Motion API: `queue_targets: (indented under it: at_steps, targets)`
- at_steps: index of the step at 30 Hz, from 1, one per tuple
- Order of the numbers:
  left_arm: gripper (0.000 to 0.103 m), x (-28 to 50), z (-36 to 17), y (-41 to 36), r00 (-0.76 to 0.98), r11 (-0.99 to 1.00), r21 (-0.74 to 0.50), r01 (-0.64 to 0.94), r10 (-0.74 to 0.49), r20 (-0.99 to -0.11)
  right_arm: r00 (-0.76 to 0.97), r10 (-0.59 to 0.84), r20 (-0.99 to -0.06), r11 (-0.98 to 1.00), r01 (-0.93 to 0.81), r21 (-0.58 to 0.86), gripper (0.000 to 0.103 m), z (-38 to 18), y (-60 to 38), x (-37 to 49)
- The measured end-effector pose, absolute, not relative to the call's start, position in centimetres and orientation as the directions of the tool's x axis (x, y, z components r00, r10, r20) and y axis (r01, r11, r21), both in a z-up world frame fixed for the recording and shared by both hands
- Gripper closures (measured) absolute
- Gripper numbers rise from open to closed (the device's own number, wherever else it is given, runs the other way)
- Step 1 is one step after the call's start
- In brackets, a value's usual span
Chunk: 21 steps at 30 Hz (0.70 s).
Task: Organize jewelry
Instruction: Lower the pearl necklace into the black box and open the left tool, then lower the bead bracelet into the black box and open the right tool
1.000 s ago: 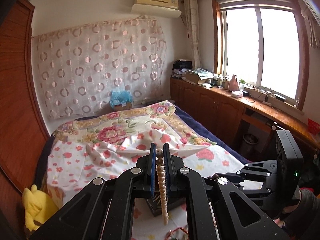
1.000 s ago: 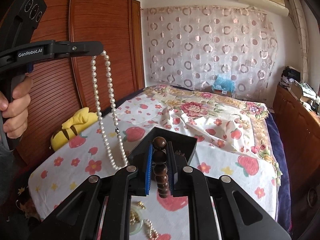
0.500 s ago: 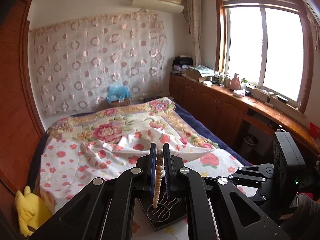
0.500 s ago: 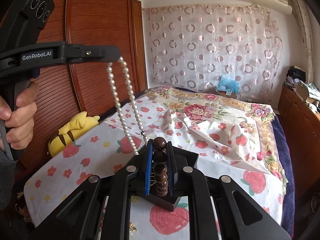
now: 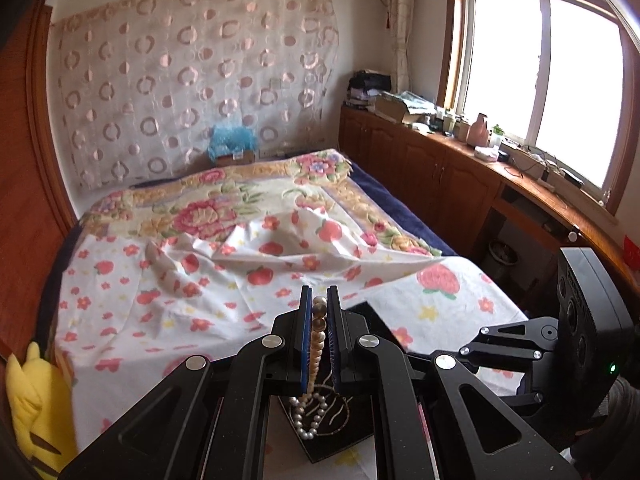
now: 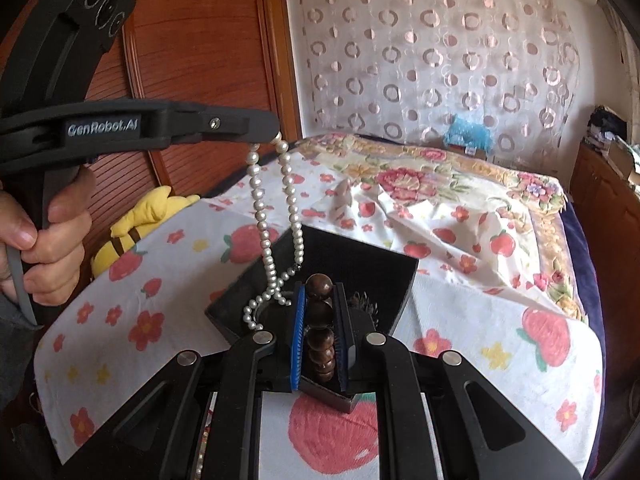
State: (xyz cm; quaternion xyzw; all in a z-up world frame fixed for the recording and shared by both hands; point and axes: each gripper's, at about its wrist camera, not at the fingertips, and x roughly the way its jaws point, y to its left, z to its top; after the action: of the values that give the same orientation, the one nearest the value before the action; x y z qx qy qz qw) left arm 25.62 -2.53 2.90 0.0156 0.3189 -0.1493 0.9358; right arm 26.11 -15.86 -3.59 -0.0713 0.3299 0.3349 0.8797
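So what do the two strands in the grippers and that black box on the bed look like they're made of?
Pearl necklace: small glossy off-white beads, looking like pearl or imitation; I cannot tell which.
Bead bracelet: large dark brown beads with a polished sheen, probably wood.
Black box: matte, light-absorbing lining, seemingly velvet or flocked card.
Left gripper and right gripper: matte black plastic with blue pads.

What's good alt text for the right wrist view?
The left gripper holds a pearl necklace whose lower end pools in an open black jewelry box on a strawberry-print bedsheet. In the foreground, the right gripper is shut on a strand of dark wooden beads over the same box.
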Motion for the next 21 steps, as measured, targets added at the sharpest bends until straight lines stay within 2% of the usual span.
queue_targets:
  at_steps: [5, 7, 14, 21]
  targets:
    - [0.096, 26.2, 1.4, -2.3, 0.728, 0.956, -0.077, 0.284, -0.267, -0.631, 0.553, 0.541, -0.634, 0.771, -0.627, 0.11, 0.087, -4.2, -15.9, 26.4]
    - [0.096, 26.1, 1.1, -2.2, 0.726, 0.956, -0.079, 0.281, -0.266, -0.634, 0.557, 0.539, -0.631, 0.774, -0.624, 0.11, 0.081, -4.2, -16.0, 26.4]
    - [0.096, 24.9, 0.2, -2.0, 0.728, 0.957, -0.05, 0.285, -0.25, -0.638, 0.575, 0.535, -0.619, 0.788, -0.604, 0.12, 0.08, -3.5, -17.8, 25.2]
    - [0.096, 21.1, -3.0, -1.4, 0.693, 0.957, -0.057, 0.286, -0.248, -0.677, 0.574, 0.514, -0.638, 0.798, -0.593, 0.109, 0.08, -4.3, -19.5, 22.0]
